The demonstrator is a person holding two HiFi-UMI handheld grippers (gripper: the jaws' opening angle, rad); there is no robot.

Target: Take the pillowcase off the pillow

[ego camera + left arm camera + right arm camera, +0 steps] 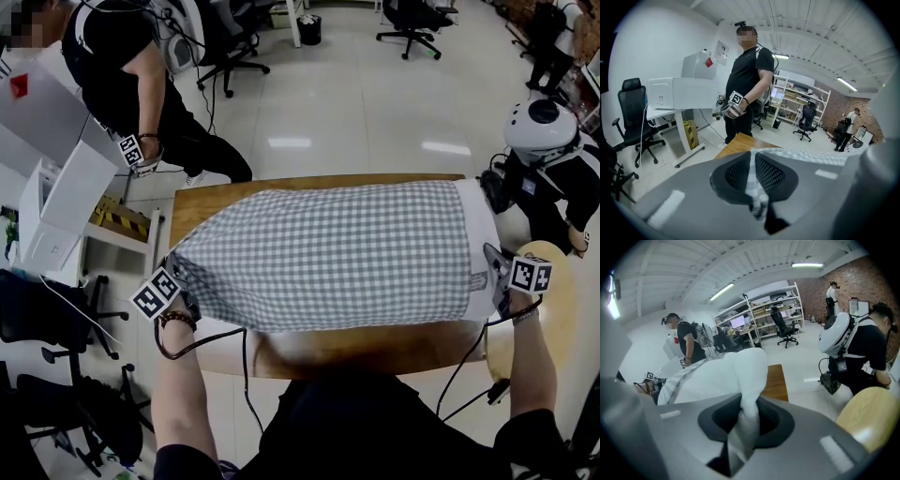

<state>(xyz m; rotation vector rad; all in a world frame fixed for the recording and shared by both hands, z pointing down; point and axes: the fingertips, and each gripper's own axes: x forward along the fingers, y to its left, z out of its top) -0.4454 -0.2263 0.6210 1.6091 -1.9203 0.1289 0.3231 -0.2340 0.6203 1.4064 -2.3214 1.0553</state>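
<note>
A pillow in a grey-and-white checked pillowcase (pixel 328 253) lies across the wooden table (pixel 216 192). Its bare white end (pixel 480 234) sticks out of the case at the right. My left gripper (pixel 183 281) is at the case's left near corner, shut on a pinch of checked cloth (pixel 752 180) that runs between its pads. At the right end my right gripper (pixel 497 277) is shut on a fold of the white pillow (pixel 736 376), which bulges up out of the jaws.
A person (pixel 141 84) stands beyond the table's far left corner, another person (pixel 548 141) with white gear on the back at the far right. A round wooden stool (pixel 562 319) sits by my right hand. White desk (pixel 56 187) and office chairs at the left.
</note>
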